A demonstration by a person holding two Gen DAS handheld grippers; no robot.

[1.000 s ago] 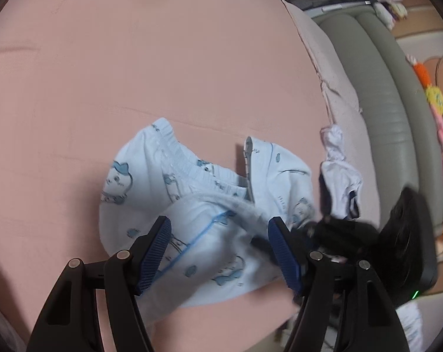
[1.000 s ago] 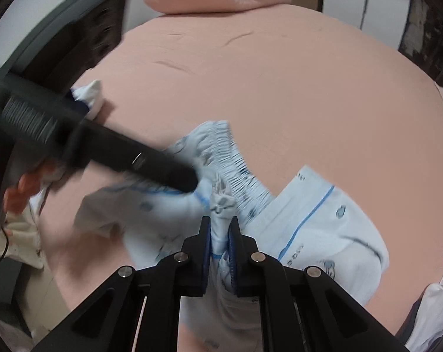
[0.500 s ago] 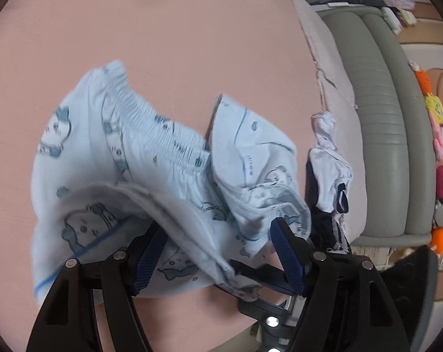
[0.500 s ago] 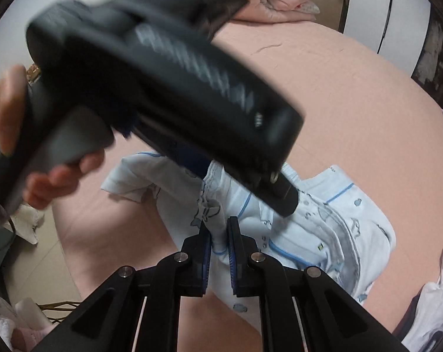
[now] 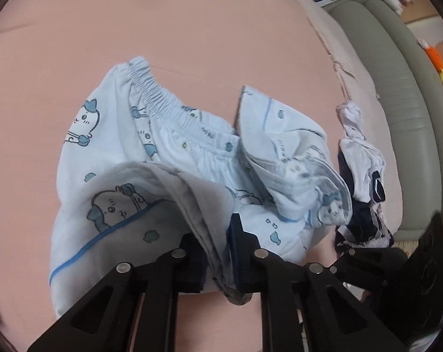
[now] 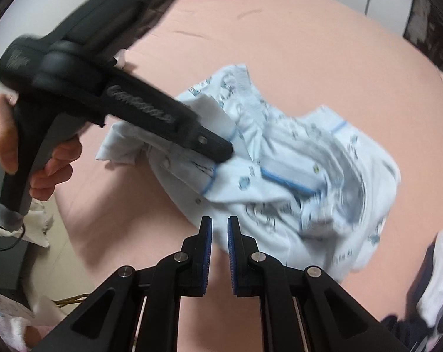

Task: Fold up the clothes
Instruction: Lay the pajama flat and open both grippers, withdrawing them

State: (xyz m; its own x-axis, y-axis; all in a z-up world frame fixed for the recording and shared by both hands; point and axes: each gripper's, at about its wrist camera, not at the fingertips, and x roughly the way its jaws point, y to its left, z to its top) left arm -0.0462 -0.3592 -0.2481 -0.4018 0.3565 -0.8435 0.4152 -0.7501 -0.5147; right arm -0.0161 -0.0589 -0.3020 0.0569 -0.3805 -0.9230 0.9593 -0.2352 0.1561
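From the left wrist, the left gripper pinches a fold of the shorts, soft light printed cotton rumpled on the pink bed; the ruffled elastic waistband looks the firmest grip. From the right wrist, the right gripper stands slightly parted, seemingly empty.

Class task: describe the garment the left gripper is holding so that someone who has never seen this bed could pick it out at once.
Start at the wide pink bed sheet. Near its front edge lies a crumpled pale blue garment, pinched by the left gripper. Its cartoon animal prints, blue piping and gathered elastic waistband set it apart from the plain white and navy clothes heaped beside it.
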